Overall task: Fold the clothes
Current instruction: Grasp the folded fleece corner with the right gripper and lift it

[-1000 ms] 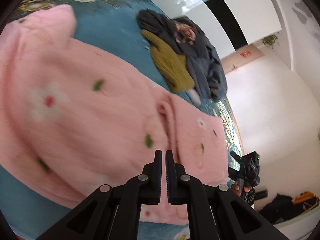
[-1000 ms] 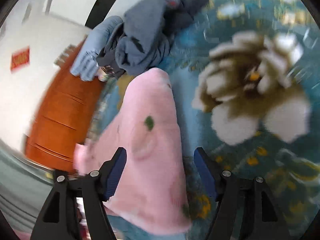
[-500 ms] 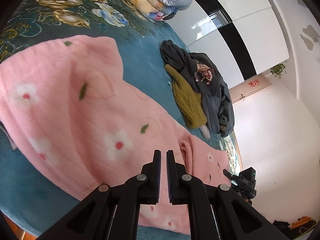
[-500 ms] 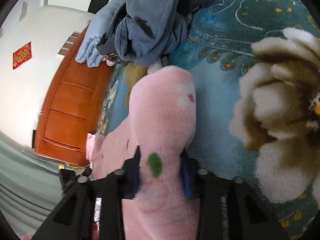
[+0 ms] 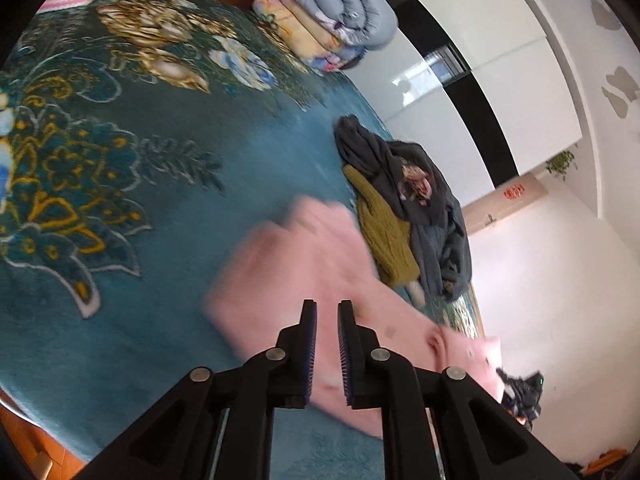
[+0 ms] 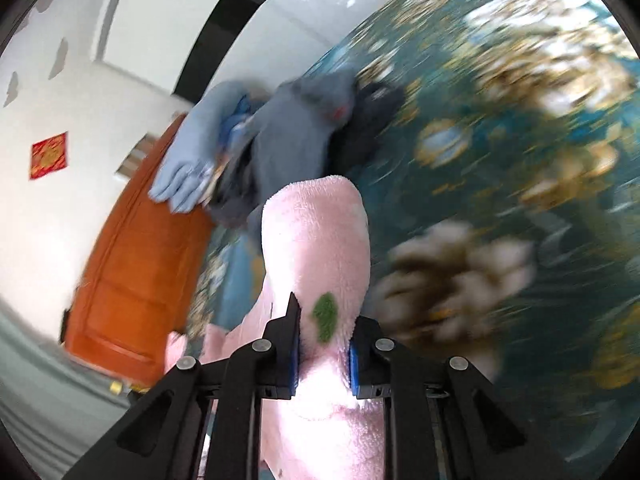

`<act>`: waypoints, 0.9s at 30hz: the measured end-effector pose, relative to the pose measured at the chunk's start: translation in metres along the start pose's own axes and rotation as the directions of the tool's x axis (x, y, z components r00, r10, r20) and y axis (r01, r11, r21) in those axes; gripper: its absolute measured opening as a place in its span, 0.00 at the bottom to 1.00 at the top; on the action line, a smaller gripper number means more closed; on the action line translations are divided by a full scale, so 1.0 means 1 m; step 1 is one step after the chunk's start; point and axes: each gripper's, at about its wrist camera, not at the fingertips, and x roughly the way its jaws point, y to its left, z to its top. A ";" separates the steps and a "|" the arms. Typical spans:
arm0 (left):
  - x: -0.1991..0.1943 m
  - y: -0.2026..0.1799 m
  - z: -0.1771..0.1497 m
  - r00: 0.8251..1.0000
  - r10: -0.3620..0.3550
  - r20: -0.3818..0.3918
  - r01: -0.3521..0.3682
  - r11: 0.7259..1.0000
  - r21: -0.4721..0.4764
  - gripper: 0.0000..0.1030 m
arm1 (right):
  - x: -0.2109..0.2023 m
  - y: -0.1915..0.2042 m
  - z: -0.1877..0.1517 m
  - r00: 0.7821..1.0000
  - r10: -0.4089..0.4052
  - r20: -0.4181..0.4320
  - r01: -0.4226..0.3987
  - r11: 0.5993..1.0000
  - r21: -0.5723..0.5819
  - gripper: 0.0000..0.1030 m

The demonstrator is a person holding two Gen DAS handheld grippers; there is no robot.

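A fluffy pink garment with small flowers and green leaves (image 5: 304, 264) lies on the teal floral blanket (image 5: 120, 200), blurred by motion in the left wrist view. My left gripper (image 5: 327, 316) is shut and empty, hovering above the garment's near part. My right gripper (image 6: 324, 324) is shut on a fold of the pink garment (image 6: 320, 240), which stands up between its blue pads and is lifted off the blanket. The right gripper also shows small at the garment's far end (image 5: 520, 394).
A heap of dark grey clothes (image 5: 420, 200) with an olive knit piece (image 5: 384, 236) lies beyond the garment. Folded quilts (image 5: 332, 12) are stacked at the bed's head. An orange wooden door (image 6: 132, 280) and white walls stand around the bed.
The right gripper went from open around the pink fold to shut on it and lifted it. The left gripper stayed shut while pulling back and up; the garment now looks smaller and bunched.
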 end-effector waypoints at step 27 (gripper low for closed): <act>0.117 -0.003 0.034 0.971 -0.066 -0.232 0.089 0.992 0.094 0.57 | 0.038 0.062 -0.058 0.990 -0.127 -0.058 0.110 0.966 -0.236 0.50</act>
